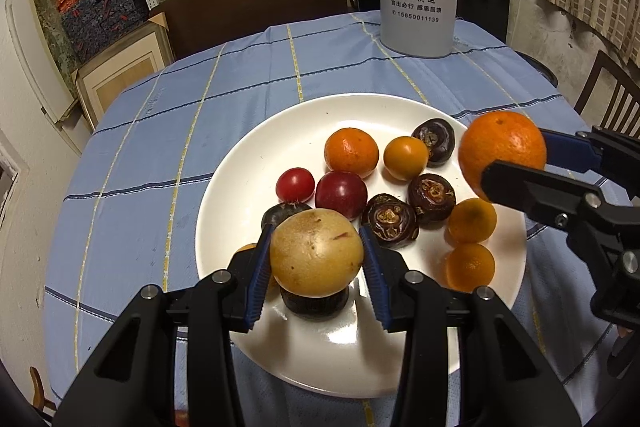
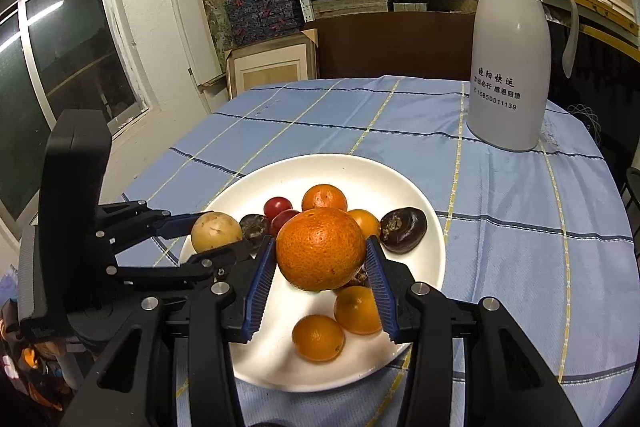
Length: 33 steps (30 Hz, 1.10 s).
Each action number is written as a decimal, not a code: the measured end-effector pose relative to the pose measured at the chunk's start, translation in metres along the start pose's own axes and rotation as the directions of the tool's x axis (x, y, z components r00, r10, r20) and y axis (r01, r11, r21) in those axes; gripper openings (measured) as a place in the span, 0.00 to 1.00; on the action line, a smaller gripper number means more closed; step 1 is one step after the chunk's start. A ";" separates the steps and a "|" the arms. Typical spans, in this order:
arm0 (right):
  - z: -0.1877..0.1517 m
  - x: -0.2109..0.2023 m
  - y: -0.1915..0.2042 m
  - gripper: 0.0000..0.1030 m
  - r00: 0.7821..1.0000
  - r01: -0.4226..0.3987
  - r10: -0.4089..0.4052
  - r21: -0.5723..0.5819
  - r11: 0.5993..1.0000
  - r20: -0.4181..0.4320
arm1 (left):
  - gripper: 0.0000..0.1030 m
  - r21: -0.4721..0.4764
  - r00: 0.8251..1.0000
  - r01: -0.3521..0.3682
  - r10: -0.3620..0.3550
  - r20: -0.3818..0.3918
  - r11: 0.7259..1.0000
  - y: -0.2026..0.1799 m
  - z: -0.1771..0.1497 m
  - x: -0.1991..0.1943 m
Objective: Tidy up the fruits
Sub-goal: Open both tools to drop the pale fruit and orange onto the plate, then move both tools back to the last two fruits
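Left tongs (image 1: pixel 316 259) clamped on a yellow-brown round fruit (image 1: pixel 316 253), raised above the white plate (image 1: pixel 248 163). Right tongs (image 2: pixel 322 255) clamped on a large orange (image 2: pixel 320 249), likewise above the plate. Plate sits on the checked tabletop (image 1: pixel 160 131); smaller fruits lie in it.

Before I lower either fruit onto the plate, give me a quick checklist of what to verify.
1. Left tongs gripping the round tan yellow fruit: ok.
2. Right tongs gripping the large orange: ok.
3. Both fruits held over the white round plate: ok.
4. Bare plate space directly beneath the large orange: not ok, small oranges lie there.
5. Tall white thermos jug well clear: ok.
6. Tongs apart from each other: ok.
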State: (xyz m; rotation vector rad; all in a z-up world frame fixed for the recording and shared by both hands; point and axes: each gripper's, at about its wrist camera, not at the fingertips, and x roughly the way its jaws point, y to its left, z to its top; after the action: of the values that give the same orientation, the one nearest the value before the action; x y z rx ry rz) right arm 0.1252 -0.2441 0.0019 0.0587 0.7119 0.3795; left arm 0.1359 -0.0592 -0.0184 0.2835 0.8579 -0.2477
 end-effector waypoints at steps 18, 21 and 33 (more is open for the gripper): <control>0.020 0.035 -0.002 0.67 0.999 0.049 -0.049 0.021 0.999 0.004 | 0.72 -0.007 0.998 -0.051 0.051 0.031 0.999 0.007 0.004 0.007; 0.019 0.026 -0.004 0.67 0.999 0.048 -0.049 0.024 0.999 0.011 | 0.72 -0.018 0.997 -0.058 0.059 0.042 0.998 0.015 0.003 0.000; -0.043 -0.045 0.011 0.67 0.999 0.033 -0.033 -0.031 0.999 0.000 | 0.72 -0.069 0.997 -0.055 0.058 0.045 0.996 0.052 -0.047 -0.048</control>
State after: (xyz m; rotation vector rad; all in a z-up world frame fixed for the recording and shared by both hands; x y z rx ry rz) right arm 0.0630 -0.2530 -0.0005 0.0178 0.7063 0.3585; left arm 0.0896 0.0108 -0.0035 0.2377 0.8089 -0.1721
